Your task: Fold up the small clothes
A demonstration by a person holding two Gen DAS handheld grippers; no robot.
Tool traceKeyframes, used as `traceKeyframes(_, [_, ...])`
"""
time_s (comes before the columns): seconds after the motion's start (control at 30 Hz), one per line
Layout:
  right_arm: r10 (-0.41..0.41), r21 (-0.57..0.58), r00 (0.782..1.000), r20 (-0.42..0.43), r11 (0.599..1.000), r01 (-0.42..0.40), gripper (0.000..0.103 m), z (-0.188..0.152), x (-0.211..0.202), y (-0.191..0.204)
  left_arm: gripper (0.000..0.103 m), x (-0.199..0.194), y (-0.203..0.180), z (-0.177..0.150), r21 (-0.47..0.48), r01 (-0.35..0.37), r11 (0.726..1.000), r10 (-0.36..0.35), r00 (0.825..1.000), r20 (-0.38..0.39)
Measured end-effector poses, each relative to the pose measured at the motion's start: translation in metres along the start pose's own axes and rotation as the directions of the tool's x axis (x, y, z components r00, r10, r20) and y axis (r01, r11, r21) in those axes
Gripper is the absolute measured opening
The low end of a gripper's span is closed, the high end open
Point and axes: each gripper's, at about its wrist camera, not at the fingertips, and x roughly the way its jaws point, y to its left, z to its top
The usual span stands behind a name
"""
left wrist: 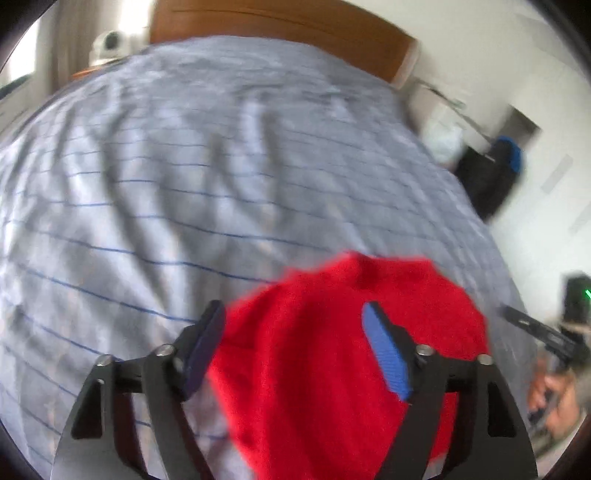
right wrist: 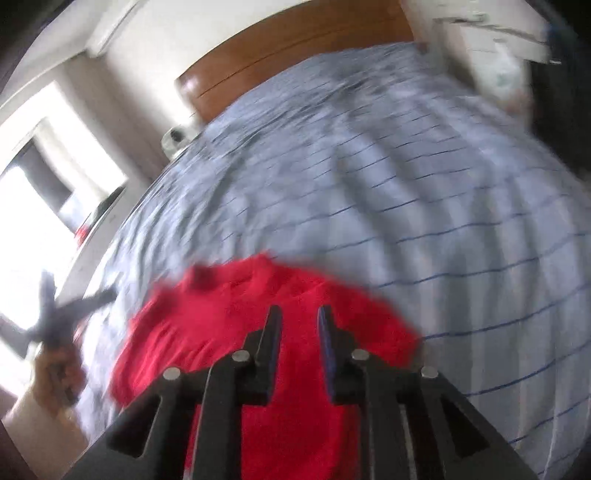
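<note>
Left hand-held gripper (left wrist: 295, 350): its jaws stand wide apart over the red cloth, letting go, so the cloth can lie down.
Right hand-held gripper (right wrist: 297, 332): jaws a little apart with a gap, gripping nothing, I think so the fold stays put.
Red garment (left wrist: 314, 332): small and soft, lying bunched on the near edge of the bed, under both grippers.
Bed (left wrist: 184, 166): blue-striped sheet, a flat place for folding.
Headboard (right wrist: 295, 44): brown wood, far back.

Solid bright red garment (left wrist: 332, 350) on bed cover (left wrist: 166, 166): pale grey-blue, thin dark blue stripes. Headboard (left wrist: 280, 26) warm orange-brown wood. Left tool (left wrist: 295, 325) black, blue pads.
</note>
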Motion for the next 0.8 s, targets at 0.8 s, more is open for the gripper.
traceKeyframes(0.8, [-0.120,-0.181,0.979,-0.167,0.979,0.089,0.044,-0.148,-0.020,0.001,0.093,-0.083,0.018,-0.159,0.106,-0.299,0.948,0.297,0.954,0.033])
